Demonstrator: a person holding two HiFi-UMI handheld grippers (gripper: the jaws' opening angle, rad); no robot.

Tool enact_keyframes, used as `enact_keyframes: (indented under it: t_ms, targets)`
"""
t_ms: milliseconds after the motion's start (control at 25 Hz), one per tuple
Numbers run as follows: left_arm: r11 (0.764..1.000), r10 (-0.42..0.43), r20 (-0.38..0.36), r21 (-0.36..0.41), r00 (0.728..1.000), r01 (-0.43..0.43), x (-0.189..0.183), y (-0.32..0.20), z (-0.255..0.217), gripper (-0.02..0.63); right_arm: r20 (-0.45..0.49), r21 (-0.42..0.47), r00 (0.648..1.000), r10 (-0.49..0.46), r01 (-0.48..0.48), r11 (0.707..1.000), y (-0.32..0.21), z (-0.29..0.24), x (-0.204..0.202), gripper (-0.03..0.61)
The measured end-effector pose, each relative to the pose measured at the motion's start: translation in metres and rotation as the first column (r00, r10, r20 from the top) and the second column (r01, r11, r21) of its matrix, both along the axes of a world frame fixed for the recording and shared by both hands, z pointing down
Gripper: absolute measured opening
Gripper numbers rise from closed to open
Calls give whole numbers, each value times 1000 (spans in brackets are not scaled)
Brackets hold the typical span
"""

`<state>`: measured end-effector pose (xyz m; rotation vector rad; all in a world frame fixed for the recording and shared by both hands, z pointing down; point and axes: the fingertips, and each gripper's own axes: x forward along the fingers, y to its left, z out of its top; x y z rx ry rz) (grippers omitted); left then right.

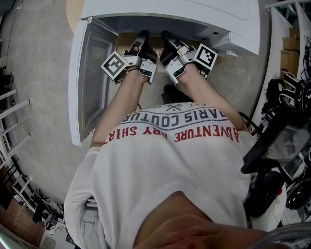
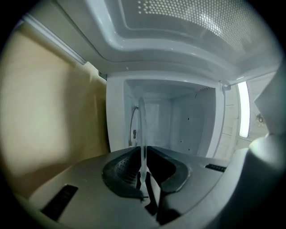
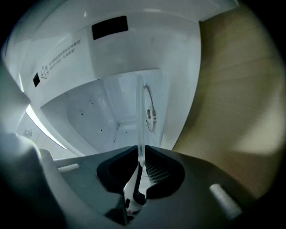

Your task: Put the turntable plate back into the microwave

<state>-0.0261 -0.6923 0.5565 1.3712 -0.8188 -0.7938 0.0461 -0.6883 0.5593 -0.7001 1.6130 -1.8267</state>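
L hand-held gripper (image 2: 144, 172) + R hand-held gripper (image 3: 139, 167): clamped on turntable plate (image 2: 142, 129) rim | microwave (image 1: 194, 14) door (image 1: 85, 82) open | shirt (image 1: 184, 160): "ADVENTURE"

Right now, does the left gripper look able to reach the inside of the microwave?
Probably yes. The door stands open, the left gripper, shut on the edge of the glass plate, faces the microwave cavity, and nothing shows in between.
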Motion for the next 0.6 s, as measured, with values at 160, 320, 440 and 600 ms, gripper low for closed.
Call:
enact_keyframes:
  t_ms: [160,320,440,600]
  targets:
    - [1000,-3,10,-9,1000,3,1,-8,2,35,1,1,1000,8,-8,1000,-7,-3,1,26]
    - [1000,-11,12,-16,1000,11,1,-9,5,35,-7,-14,1000,4,-4,1000,-5,1,0,26]
    - [999,-23,26,-32,999,23,-1,-10,10,35,-12,-29,1000,-11,11,1000,-2,5,-2,26]
    - [998,-30,35,-57,999,32,-4,-11,15,35,-16,-42,999,-40,39,998,1,7,-8,26]
